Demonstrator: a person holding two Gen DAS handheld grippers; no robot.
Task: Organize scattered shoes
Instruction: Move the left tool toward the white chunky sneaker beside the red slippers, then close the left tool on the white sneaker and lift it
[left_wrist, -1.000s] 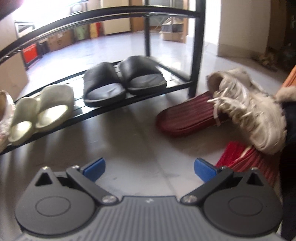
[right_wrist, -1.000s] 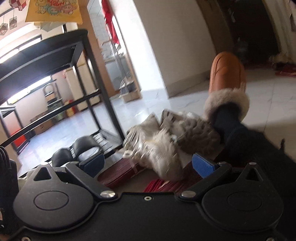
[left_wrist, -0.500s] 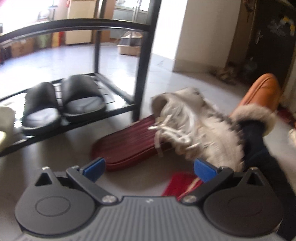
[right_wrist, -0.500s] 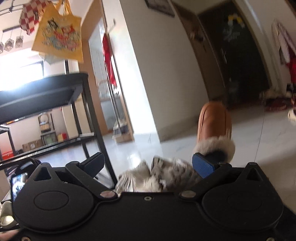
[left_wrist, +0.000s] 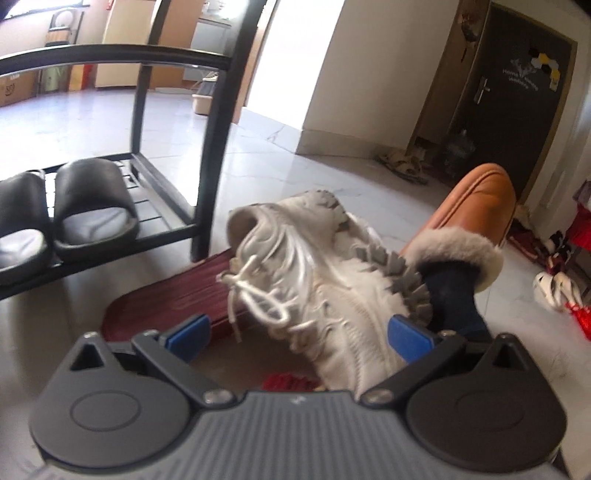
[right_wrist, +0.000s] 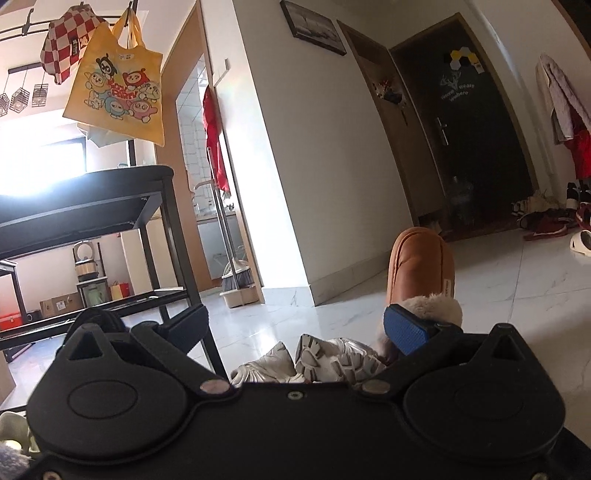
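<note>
Hallway with pale marble-look floor tiles (left_wrist: 332, 173) and a dark entrance door (right_wrist: 476, 140) at the far end. A black metal shoe rack (left_wrist: 210, 140) stands ahead and left of the left gripper (left_wrist: 299, 334); a pair of black slides (left_wrist: 66, 214) rests on its lowest shelf. The left gripper's fingers (left_wrist: 408, 338) are spread wide, holding nothing. Just ahead, between them, a white lace-up sneaker (left_wrist: 325, 280) lies tilted across a dark red slipper (left_wrist: 173, 299); beyond the right finger, a person's foot wears a tan fur-lined slipper (left_wrist: 476, 218). The right gripper (right_wrist: 295, 326) is likewise wide open and empty, raised above the sneaker.
</note>
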